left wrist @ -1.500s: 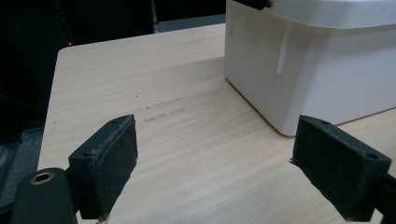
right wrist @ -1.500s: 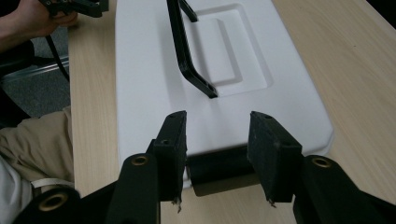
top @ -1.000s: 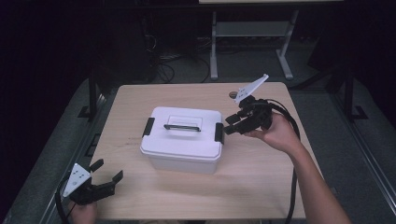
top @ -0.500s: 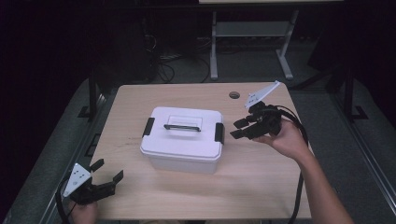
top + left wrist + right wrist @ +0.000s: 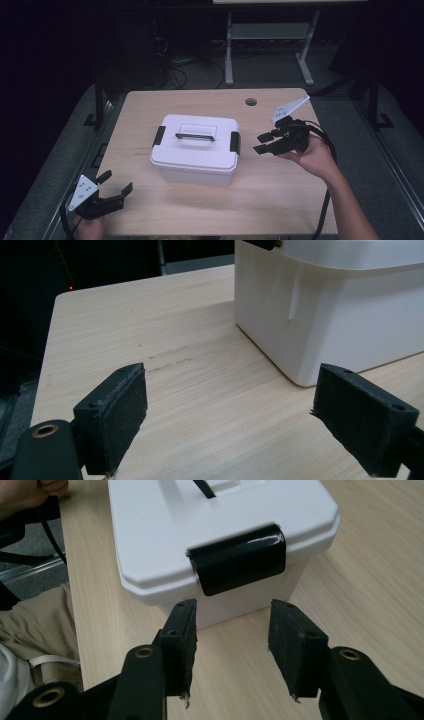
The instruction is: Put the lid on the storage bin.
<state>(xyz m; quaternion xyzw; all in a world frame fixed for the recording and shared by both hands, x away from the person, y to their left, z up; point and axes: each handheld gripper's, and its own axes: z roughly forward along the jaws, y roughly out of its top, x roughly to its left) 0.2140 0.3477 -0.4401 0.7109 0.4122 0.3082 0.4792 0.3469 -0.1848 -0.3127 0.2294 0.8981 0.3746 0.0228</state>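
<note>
Box (image 5: 196, 150) sits mid-table, lid latched. Right gripper (image 5: 265, 142) hangs just beside its black latch (image 5: 238, 558), jaws parted and empty — lined up to flip it, I'd guess. Left gripper (image 5: 114, 183) waits near the table's corner, open.

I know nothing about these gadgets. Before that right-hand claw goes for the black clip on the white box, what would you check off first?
1. Right gripper jaws apart, nothing between them: ok.
2. Glossy black latch faces those jaws, unobstructed: ok.
3. Latch closed against the white plastic lidded box: ok.
4. Box sitting flat on the light wooden table: ok.
5. Left gripper open, clear of the box: ok.
6. Far-side latch fastened: cannot tell.
</note>
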